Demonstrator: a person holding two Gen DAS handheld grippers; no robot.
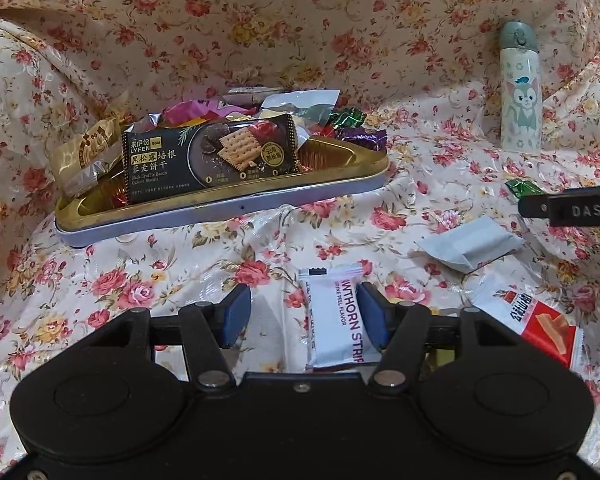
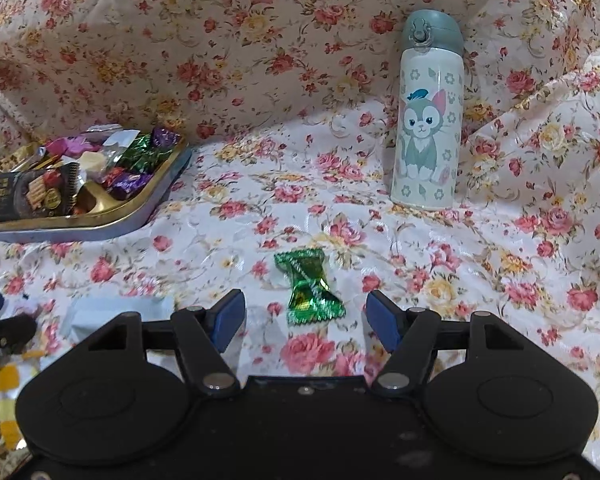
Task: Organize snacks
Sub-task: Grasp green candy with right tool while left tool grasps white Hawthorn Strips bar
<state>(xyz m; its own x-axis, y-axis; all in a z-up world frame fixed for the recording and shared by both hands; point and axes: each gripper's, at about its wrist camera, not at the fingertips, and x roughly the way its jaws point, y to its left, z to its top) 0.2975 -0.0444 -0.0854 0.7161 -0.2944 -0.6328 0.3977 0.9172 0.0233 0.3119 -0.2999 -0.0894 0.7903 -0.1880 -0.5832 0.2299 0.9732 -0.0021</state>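
Observation:
A gold tray [image 1: 228, 196] with a blue rim holds a black biscuit pack [image 1: 208, 156], a gold packet and several foil candies; it also shows at the left of the right wrist view [image 2: 100, 216]. My left gripper [image 1: 304, 312] is open, its blue pads on either side of a white hawthorn strip packet [image 1: 332, 320] lying on the cloth. My right gripper [image 2: 306, 316] is open just in front of a green foil candy [image 2: 310, 286]. The candy [image 1: 522, 188] and the right gripper's finger show at the right of the left wrist view.
A floral cloth [image 1: 220, 264] covers the surface and rises behind. A cat-print bottle [image 2: 428, 120] stands at the back right, also in the left wrist view [image 1: 520, 88]. A pale grey-white packet [image 1: 468, 244] and a red-and-white snack packet [image 1: 536, 324] lie right of the hawthorn packet.

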